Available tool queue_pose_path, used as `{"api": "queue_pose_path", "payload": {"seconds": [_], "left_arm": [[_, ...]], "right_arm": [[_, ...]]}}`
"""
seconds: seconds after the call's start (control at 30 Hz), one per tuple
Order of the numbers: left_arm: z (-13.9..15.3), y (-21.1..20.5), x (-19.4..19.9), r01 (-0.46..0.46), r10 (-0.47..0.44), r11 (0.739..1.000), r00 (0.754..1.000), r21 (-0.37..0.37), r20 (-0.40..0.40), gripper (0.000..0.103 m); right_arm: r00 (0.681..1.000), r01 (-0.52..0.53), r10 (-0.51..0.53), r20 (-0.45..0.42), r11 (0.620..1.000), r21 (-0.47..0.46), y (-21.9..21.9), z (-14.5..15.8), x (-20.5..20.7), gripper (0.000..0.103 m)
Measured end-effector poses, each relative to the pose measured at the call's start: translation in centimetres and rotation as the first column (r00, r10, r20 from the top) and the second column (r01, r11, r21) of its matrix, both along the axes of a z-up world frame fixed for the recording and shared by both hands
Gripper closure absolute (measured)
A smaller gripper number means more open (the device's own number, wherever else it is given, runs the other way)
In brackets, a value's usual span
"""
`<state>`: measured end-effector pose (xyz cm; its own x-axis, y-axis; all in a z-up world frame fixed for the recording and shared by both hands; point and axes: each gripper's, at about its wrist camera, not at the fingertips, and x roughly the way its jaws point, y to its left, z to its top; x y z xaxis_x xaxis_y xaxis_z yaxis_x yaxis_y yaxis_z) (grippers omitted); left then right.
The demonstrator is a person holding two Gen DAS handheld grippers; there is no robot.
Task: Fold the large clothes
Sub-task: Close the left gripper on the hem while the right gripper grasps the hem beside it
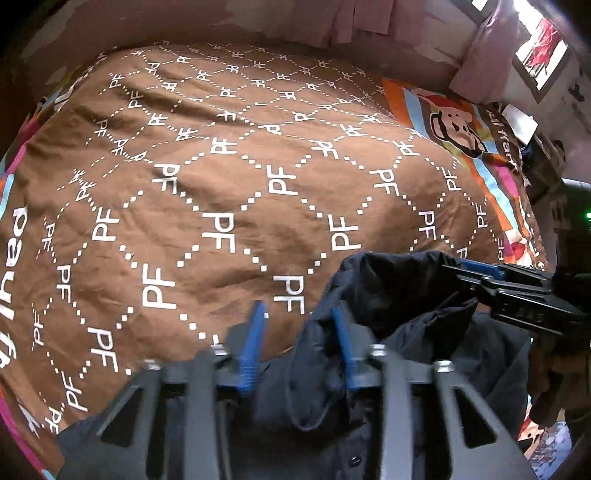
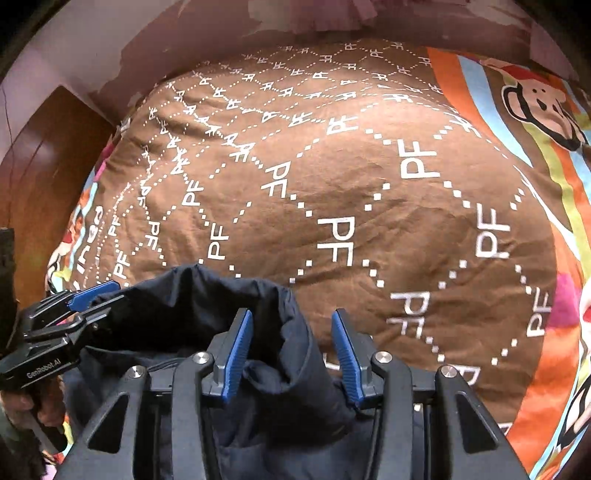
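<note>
A dark navy jacket [image 1: 391,317] lies bunched at the near edge of the bed; it also shows in the right wrist view [image 2: 207,306]. My left gripper [image 1: 299,325] is open, its blue pads [image 1: 255,343] apart, with a fold of the jacket rising between them. My right gripper [image 2: 291,332] is open too, its blue pads [image 2: 236,354] wide apart around a raised fold of jacket. Each gripper shows in the other's view: the right one [image 1: 476,271] at the jacket's right edge, the left one [image 2: 88,295] at its left edge.
The bed is covered by a brown quilt [image 1: 221,184] with white "PF" lettering and a monkey print [image 1: 454,122] at the far right. A pinkish wall [image 1: 295,22] runs behind. A wooden panel [image 2: 48,158] stands at the left of the bed.
</note>
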<state>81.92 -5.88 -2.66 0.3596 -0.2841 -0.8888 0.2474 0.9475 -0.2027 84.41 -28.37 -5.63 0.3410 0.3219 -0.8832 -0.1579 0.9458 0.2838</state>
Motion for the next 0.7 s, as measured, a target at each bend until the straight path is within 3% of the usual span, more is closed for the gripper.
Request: {"api": "queue_pose_path", "payload": {"seconds": [0.07, 0.17, 0.4, 0.53, 0.63, 0.7], "left_arm": [[0.2, -0.3, 0.2, -0.004, 0.004, 1.000, 1.000, 0.002, 0.010, 0.092], [1.0, -0.1, -0.1, -0.015, 0.016, 1.000, 0.999, -0.019, 0.050, 0.099], [3.7, 2.6, -2.1, 0.022, -0.008, 0.983, 0.997, -0.183, 0.075, 0.101], [5.5, 3.2, -4.7, 0.110, -0.091, 0.965, 0.992, -0.237, 0.091, 0.101], [5.0, 2.7, -7.1, 0.201, -0.192, 0.954, 0.979, -0.221, 0.064, 0.101], [3.9, 1.7, -8.3, 0.256, -0.255, 0.951, 0.967, -0.173, 0.026, 0.101]], "right_arm": [[1.000, 0.014, -0.014, 0.023, 1.000, 0.013, -0.2, 0.3, -0.3, 0.091], [0.997, 0.015, -0.018, 0.077, 0.999, 0.033, -0.5, 1.1, -0.9, 0.095], [0.982, -0.072, 0.048, 0.185, 0.989, 0.127, -1.7, 4.8, -4.7, 0.097], [0.974, -0.155, 0.131, 0.187, 0.981, 0.120, -2.0, 6.1, -7.4, 0.098], [0.971, -0.201, 0.185, 0.149, 0.974, 0.101, -2.2, 5.6, -9.5, 0.098], [0.969, -0.231, 0.222, 0.106, 0.970, 0.079, -2.2, 4.5, -10.8, 0.098]]}}
